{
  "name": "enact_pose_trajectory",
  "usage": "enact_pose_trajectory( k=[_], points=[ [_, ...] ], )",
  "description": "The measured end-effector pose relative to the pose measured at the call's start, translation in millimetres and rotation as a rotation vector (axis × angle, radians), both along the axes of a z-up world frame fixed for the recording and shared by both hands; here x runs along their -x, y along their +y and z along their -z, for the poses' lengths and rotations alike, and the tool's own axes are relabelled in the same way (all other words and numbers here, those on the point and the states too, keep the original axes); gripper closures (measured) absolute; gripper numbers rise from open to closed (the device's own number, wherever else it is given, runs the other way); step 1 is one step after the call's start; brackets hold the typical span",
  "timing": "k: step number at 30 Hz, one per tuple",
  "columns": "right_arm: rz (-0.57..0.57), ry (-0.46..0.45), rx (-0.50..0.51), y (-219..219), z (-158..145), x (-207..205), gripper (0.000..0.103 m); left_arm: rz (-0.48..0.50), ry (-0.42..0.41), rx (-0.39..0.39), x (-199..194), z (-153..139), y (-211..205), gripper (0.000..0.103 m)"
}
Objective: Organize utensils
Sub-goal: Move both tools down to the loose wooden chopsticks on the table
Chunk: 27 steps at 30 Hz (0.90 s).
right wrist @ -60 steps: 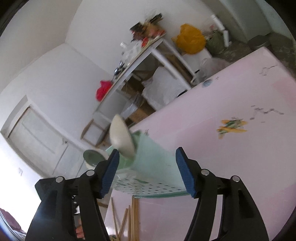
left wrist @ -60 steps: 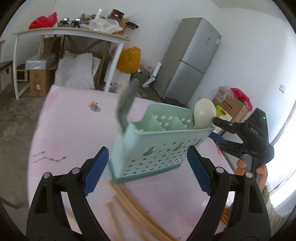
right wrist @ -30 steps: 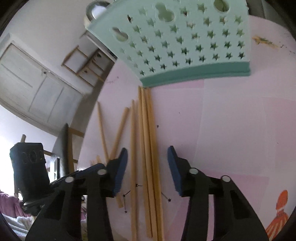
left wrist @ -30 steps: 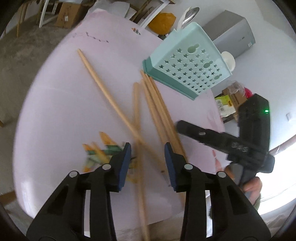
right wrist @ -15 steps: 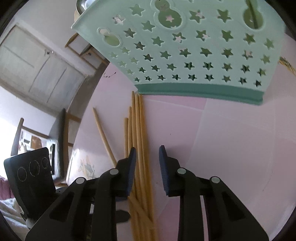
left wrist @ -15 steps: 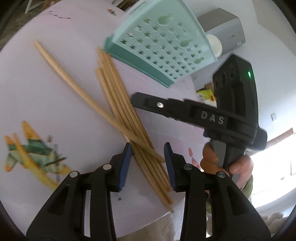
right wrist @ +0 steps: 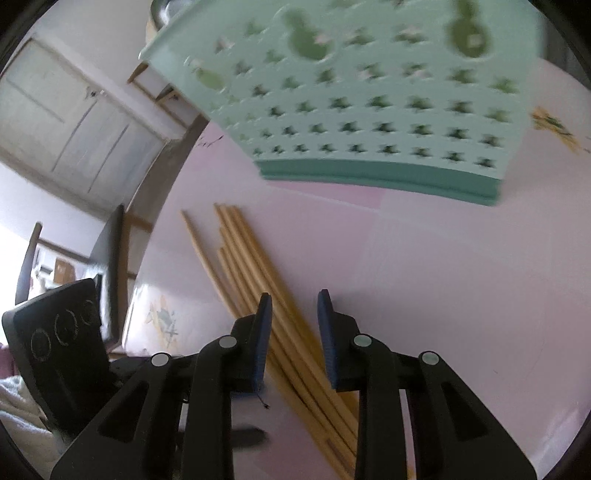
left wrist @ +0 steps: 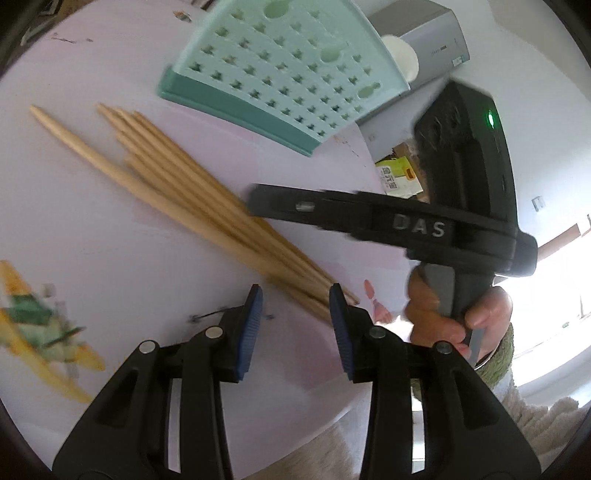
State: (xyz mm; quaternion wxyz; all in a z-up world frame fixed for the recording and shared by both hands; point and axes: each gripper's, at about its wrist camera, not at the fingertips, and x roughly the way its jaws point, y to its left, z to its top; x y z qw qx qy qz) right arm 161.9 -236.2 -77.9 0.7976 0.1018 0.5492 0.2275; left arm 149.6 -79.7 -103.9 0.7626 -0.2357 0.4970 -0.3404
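- Both grippers closed in on a loose bundle of chopsticks (left wrist: 207,206) lying on the pink table (left wrist: 92,240), just near of the green caddy (left wrist: 288,70).
- The left gripper (left wrist: 295,295) stood partly open with the near ends of the sticks between its pads, not yet pressed on them.
- The right gripper (right wrist: 293,306) was also partly open astride the middle of the bundle (right wrist: 258,266), its jaws having narrowed moments before, though no grip showed.
- A clean lift would likely need the pads squared across the sticks and all of them gathered, since one stick (left wrist: 85,147) lay splayed to the left of the rest.
- The two tools crowded each other: the right gripper's arm (left wrist: 369,218) crossed over the bundle in the left view.
- A white spoon (left wrist: 400,61) already stood in the caddy's far side.
- A fridge (left wrist: 428,33) stood beyond the table.
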Motion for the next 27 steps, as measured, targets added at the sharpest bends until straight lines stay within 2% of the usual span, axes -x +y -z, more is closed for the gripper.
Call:
enact_pose_trajectory(
  k=[3,6,10,13,14,19,27],
  points=[
    [0.010,-0.068,-0.017,-6,-14,15,0.077,-0.031,-0.029,-0.031,5,-2,25,0.067],
    [-0.017,-0.136,-0.036,0,-26,35,0.077,-0.104,-0.048,-0.065,6,-5,56,0.067],
    [-0.080,-0.193,0.027,27,-26,55,0.076,-0.214,-0.057,-0.078,-1,-8,90,0.067],
    [-0.097,-0.182,0.080,41,-15,56,0.075,-0.271,-0.053,-0.078,-8,-10,107,0.067],
    [-0.097,-0.176,0.108,45,-10,56,0.075,-0.280,-0.049,-0.081,-9,-10,109,0.067],
    [-0.121,-0.165,0.095,60,-6,62,0.075,-0.279,-0.048,-0.091,-11,-8,108,0.066],
    [-0.050,-0.193,0.105,52,-15,59,0.075,-0.258,-0.080,-0.111,-5,-9,106,0.060]
  ],
)
